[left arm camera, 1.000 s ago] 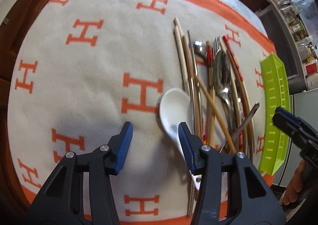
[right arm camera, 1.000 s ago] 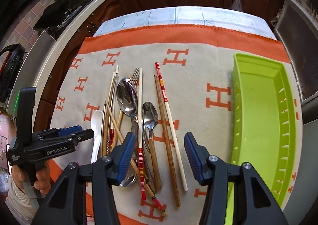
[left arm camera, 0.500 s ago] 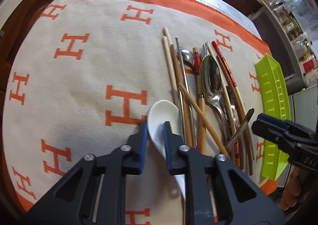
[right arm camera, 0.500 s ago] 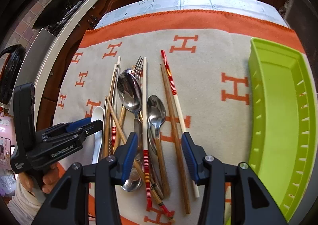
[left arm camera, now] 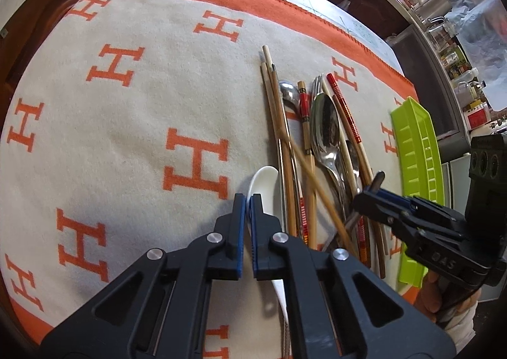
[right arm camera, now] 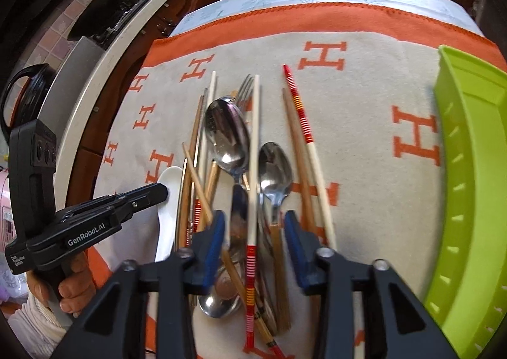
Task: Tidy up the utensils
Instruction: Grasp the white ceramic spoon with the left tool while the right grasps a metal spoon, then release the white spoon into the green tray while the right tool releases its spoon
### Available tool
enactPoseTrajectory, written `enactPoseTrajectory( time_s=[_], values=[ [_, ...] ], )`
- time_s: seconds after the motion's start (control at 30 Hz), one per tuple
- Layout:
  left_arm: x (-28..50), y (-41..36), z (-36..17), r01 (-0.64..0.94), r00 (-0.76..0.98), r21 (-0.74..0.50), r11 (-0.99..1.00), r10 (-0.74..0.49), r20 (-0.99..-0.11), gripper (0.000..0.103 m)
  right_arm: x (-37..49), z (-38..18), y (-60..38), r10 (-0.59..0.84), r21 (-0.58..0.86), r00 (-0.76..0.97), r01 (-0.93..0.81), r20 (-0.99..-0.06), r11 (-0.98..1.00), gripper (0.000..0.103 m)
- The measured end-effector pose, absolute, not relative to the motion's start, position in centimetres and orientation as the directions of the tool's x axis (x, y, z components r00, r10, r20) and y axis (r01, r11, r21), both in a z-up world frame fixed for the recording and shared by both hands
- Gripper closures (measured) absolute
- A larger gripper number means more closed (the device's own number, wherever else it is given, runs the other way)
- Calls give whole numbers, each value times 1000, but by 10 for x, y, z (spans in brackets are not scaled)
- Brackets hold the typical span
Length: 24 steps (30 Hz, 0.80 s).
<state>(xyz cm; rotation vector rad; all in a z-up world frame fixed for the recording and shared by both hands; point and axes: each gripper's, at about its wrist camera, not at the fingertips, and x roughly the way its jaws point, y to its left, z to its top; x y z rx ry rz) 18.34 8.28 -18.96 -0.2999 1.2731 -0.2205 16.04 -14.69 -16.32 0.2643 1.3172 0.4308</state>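
Left of the green tray (right arm camera: 469, 187), the utensil pile (right arm camera: 240, 168) is being sorted: the left gripper (left arm camera: 247, 203) is pinched on the white ceramic spoon's (left arm camera: 264, 183) rim, while the right gripper (right arm camera: 253, 225), fingers closing, straddles the metal spoons (right arm camera: 274, 168). A lift toward the tray seems next.

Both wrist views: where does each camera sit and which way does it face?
Left wrist: on the left claw, angled down at the white spoon; jaws shut on its rim; right claw at right.
Right wrist: on the right claw, angled down over the utensil pile; jaws closing around it; left claw and hand at left.
Shared: spoon, pile, green tray, blanket.
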Motion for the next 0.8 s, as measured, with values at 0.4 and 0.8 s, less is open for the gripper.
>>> enactPoseTrajectory(
  time_s=[0.4,0.8],
  values=[
    [166,87,-173,12,294,-359,933,-347,-891,102,147,-137,-133,407,326,358,-266,-841,907,100],
    [150,83,-130,59,348,-385,921,-380,-857,102,123,-90,-113,298,102,560,-354,-773,930,100]
  ],
)
